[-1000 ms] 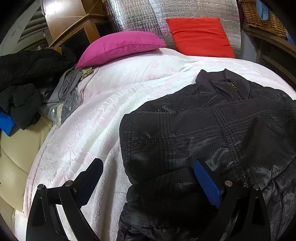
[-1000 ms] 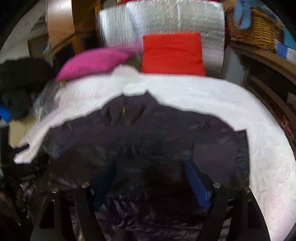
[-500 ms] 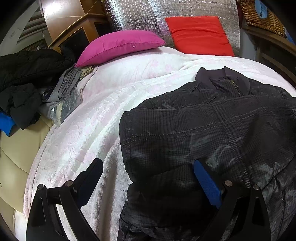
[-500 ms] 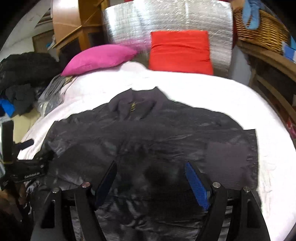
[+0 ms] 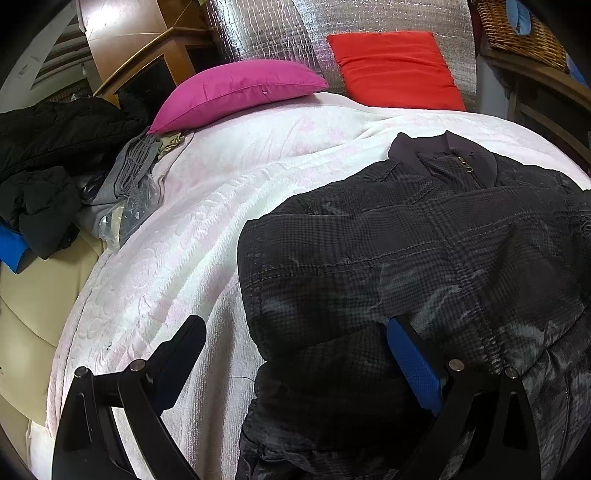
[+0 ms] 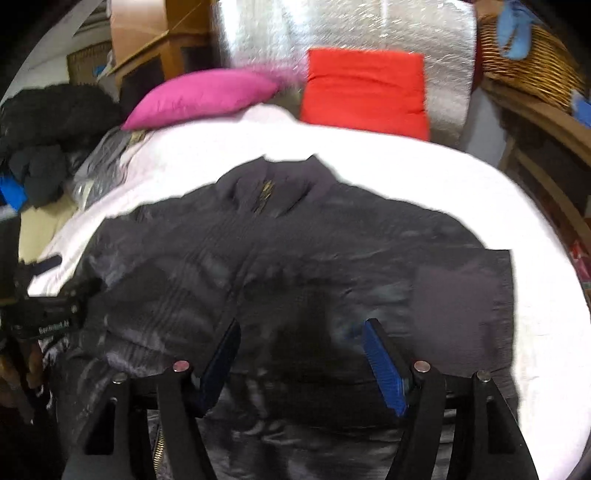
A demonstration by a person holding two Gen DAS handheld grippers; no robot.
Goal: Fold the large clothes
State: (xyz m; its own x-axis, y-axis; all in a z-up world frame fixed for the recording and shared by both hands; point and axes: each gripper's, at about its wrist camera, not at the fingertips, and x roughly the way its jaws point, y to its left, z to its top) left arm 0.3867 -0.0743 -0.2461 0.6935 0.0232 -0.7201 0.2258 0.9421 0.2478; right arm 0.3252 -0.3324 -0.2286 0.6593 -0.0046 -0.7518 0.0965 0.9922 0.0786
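Note:
A large dark checked padded jacket [image 5: 424, 258] lies spread on a white bedspread [image 5: 192, 236], collar and zip toward the pillows. Its sleeves look folded in over the body. My left gripper [image 5: 295, 343] is open and empty, straddling the jacket's left folded edge. In the right wrist view the jacket [image 6: 295, 258] fills the middle. My right gripper [image 6: 301, 347] is open and empty just above the jacket's lower middle. The left gripper's body [image 6: 40, 321] shows at that view's left edge.
A magenta pillow [image 5: 236, 92] and a red cushion [image 5: 395, 70] lean on a silver padded headboard [image 5: 280, 29]. Dark clothes [image 5: 48, 155] and grey items [image 5: 125, 184] pile at the bed's left. A wicker basket [image 6: 532, 66] sits on wooden shelves at right.
The right gripper has drifted over the jacket, its view shifting and blurring; its jaws have narrowed somewhat. The left gripper has barely moved.

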